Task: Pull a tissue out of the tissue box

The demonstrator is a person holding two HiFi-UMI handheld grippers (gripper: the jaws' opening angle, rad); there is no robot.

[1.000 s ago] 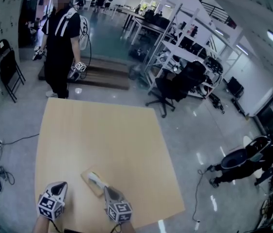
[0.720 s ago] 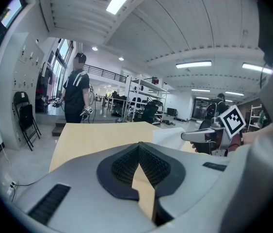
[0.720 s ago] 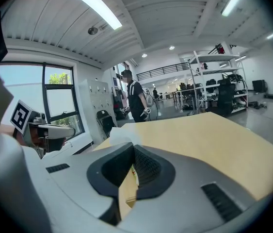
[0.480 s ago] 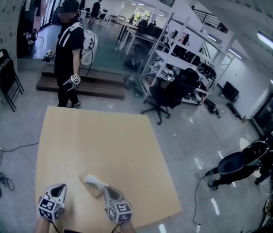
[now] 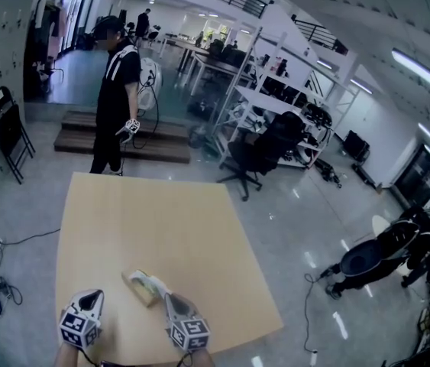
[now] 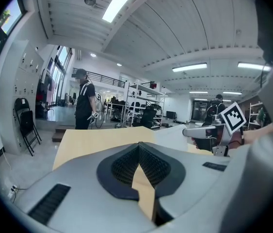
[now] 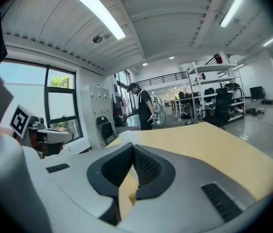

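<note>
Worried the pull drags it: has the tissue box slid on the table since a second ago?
No. The tissue box keeps its place and angle against the table's left and near edges.

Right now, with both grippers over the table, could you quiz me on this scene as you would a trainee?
1. True or false: the left gripper hangs apart from the tissue box, jaws shut on nothing.
2. What is the right gripper pinching? A) the tissue B) the box C) nothing.
3. Fill in: the box rests on a light wooden ____.
Key: 1 true; 2 A; 3 table.
</note>
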